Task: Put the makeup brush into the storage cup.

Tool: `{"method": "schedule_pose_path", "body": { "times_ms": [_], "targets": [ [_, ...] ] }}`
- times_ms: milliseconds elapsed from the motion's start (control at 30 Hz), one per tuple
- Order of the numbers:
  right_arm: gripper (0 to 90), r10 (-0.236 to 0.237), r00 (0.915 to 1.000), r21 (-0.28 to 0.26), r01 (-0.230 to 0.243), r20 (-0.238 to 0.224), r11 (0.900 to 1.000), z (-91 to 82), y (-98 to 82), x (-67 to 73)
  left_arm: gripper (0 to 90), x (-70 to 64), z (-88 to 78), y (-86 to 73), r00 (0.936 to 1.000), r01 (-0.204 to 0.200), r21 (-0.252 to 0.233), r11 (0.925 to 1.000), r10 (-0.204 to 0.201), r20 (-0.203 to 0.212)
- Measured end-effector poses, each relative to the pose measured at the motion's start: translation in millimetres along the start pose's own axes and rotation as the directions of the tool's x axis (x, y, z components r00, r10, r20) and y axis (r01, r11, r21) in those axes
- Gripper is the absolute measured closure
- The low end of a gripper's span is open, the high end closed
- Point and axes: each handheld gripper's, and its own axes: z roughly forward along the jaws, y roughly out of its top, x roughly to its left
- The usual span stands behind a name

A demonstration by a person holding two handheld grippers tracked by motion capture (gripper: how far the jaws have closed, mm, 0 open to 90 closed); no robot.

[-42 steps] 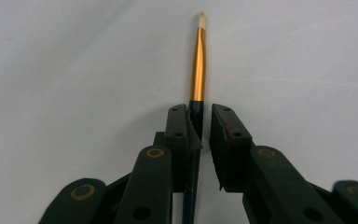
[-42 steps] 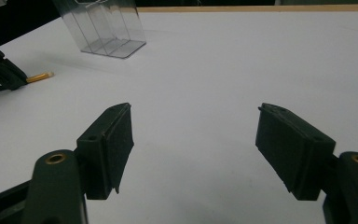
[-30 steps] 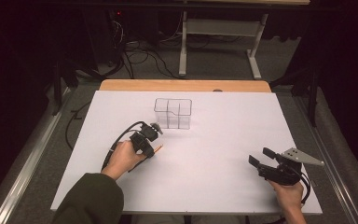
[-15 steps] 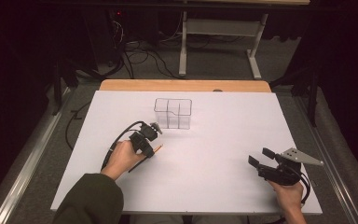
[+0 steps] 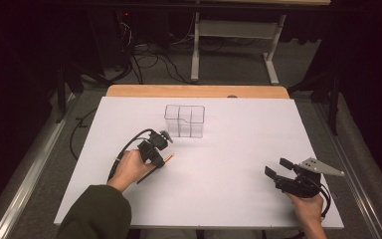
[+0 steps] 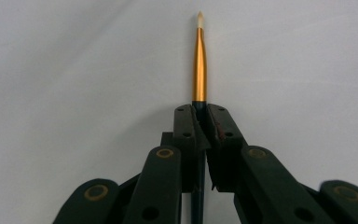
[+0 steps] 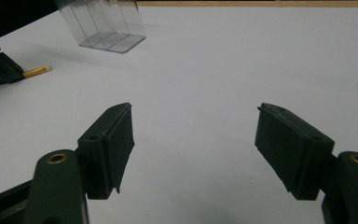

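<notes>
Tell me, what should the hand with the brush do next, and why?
Probably lift the brush off the white table and carry it toward the clear box. The left gripper is shut on its dark handle with the gold ferrule and tip poking out, low over the table. The box's compartments look empty, and the right gripper rests open, apart.

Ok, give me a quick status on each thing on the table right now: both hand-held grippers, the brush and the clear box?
Left hand-held gripper: shut on the brush, low over the white table.
Brush: clamped by its dark handle, gold ferrule and pale tip sticking out past the jaws.
Right hand-held gripper: open, holding nothing.
Clear box: upright, compartments look empty.
</notes>
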Motion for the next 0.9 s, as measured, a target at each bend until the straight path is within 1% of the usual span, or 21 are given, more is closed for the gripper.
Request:
{"method": "schedule_pose_path", "body": {
  "times_ms": [67, 100, 267, 567, 633, 667, 800, 867, 900],
  "targets": [
    [30.0, 0.002, 1.0, -0.001, -0.002, 0.0, 1.0, -0.3, 0.1, -0.3, 83.1, 0.5, -0.5, 0.0, 1.0, -0.006, 0.005, 1.0, 0.006, 0.0],
    [30.0, 0.002, 1.0, -0.001, -0.002, 0.0, 1.0, -0.3, 0.1, -0.2, 83.1, -0.2, -0.2, -0.1, 1.0, -0.002, -0.002, 1.0, 0.002, -0.001],
    [30.1, -0.002, 1.0, -0.004, 0.002, 0.0, 1.0, -0.4, 0.3, 0.9, 83.1, -1.8, -1.5, -0.4, 1.0, -0.008, -0.015, 0.9999, 0.008, -0.005],
    [30.1, 0.003, 1.0, -0.003, -0.003, 0.004, 1.0, -0.5, 0.0, -0.1, 83.1, 0.2, -5.8, -1.5, 1.0, -0.004, -0.025, 0.9997, 0.004, -0.003],
    [30.1, 0.004, 1.0, -0.004, -0.004, 0.003, 1.0, -0.6, 0.1, 0.1, 83.1, 0.2, -7.7, -1.9, 0.9999, -0.01, -0.031, 0.9995, 0.01, -0.004],
    [30.0, 0.007, 1.0, -0.002, -0.007, 0.004, 1.0, -0.6, -0.1, 0.0, 83.1, -0.3, -8.0, -2.1, 1.0, -0.003, -0.041, 0.9992, 0.003, -0.001],
    [30.0, 0.009, 0.9999, -0.006, -0.009, 0.006, 1.0, -0.7, 0.0, -0.9, 83.1, -0.3, -11.0, -2.7, 1.0, 0.002, -0.057, 0.9984, -0.001, 0.009],
    [30.0, 0.008, 1.0, -0.005, -0.008, 0.006, 1.0, -0.7, -0.1, -0.7, 83.1, 0.0, -12.2, -2.8, 1.0, -0.002, -0.058, 0.9983, 0.003, 0.009],
    [30.0, 0.008, 1.0, -0.003, -0.008, 0.006, 1.0, -0.6, -0.1, -0.4, 83.1, -0.1, -13.6, -3.3, 1.0, 0.0, -0.071, 0.9975, 0.001, 0.008]
  ]
}}
